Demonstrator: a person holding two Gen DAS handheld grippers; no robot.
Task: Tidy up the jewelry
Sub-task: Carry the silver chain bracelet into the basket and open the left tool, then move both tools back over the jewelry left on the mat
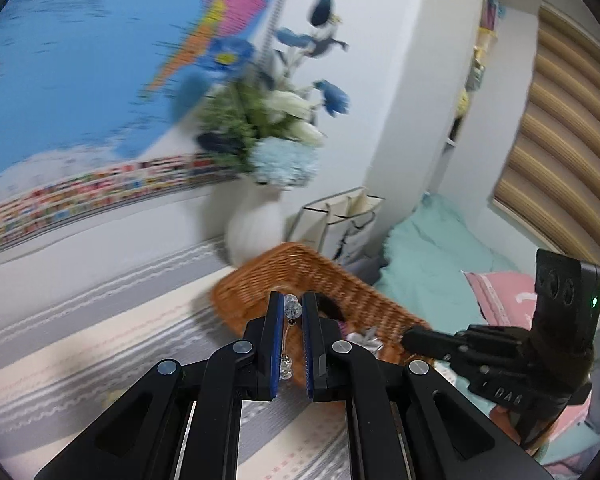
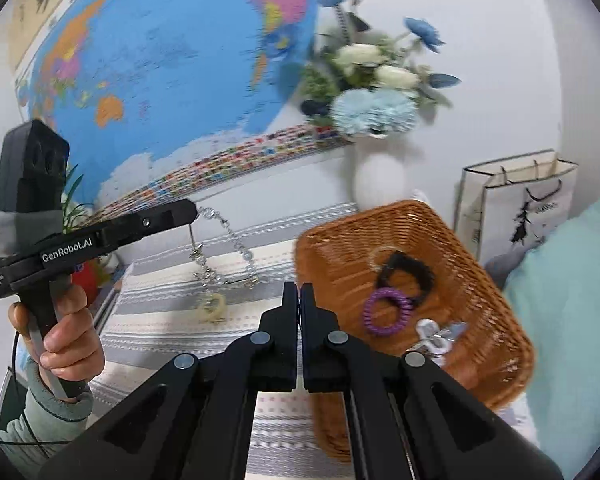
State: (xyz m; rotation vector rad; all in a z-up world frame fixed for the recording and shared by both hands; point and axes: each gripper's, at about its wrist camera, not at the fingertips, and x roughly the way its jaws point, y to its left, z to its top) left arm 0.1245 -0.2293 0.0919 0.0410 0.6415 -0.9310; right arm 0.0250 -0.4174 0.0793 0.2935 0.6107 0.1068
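My left gripper (image 1: 293,300) is shut on a clear bead necklace (image 1: 292,307) and holds it in the air in front of the wicker basket (image 1: 260,280). In the right wrist view the left gripper (image 2: 194,210) is at the left, and the necklace (image 2: 236,244) hangs from it in a loop above the striped cloth. My right gripper (image 2: 299,290) is shut and empty, next to the basket (image 2: 480,300). The basket holds a black scrunchie (image 2: 406,270), a purple coil hair tie (image 2: 384,312) and a silver piece (image 2: 436,336). The right gripper (image 1: 414,338) shows at the basket's right in the left wrist view.
A white vase of blue and white flowers (image 2: 380,176) stands behind the basket against a wall map (image 2: 160,80). A white paper bag (image 2: 520,204) stands at the right. A teal bed cover (image 2: 572,300) lies beyond the table's right edge. A pale ring-shaped item (image 2: 212,308) lies on the cloth.
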